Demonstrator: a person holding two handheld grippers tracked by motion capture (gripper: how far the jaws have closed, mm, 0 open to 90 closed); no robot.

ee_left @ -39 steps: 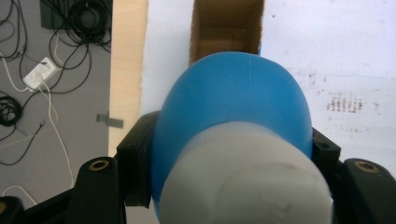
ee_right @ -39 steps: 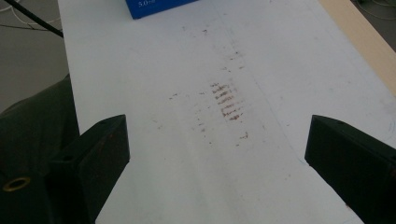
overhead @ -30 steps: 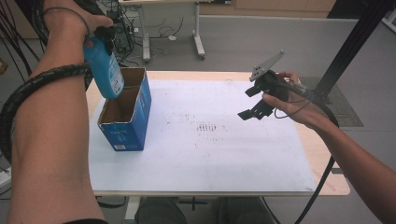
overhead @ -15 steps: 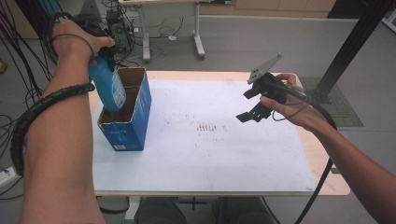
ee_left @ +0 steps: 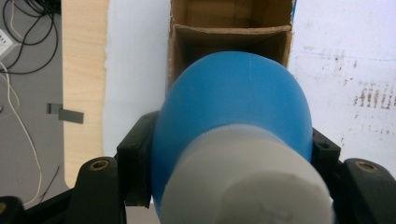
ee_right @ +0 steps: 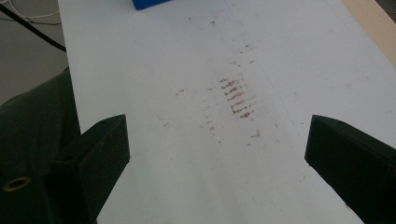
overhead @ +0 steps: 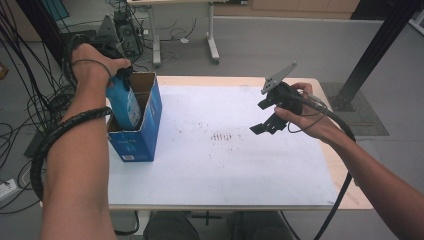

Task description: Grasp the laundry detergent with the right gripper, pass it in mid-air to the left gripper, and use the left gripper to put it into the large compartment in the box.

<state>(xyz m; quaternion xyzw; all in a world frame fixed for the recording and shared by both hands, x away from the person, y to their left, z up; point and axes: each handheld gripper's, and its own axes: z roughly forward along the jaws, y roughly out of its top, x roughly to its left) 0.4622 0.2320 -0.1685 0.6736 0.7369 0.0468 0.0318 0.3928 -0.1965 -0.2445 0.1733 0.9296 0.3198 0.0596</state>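
No legible text; white print on blue box [overhead: 134,145] (too blurred to read).

This looks like a lab or test room rather than a home. The floor [overhead: 280,45] is bare grey, and loose cables [overhead: 20,100] trail over it at the left. A computer tower [overhead: 122,30] stands on the floor by the metal legs of a second desk [overhead: 185,30]. A black metal post [overhead: 380,45] rises at the right. The worktop [overhead: 240,165] carries a stained white sheet.
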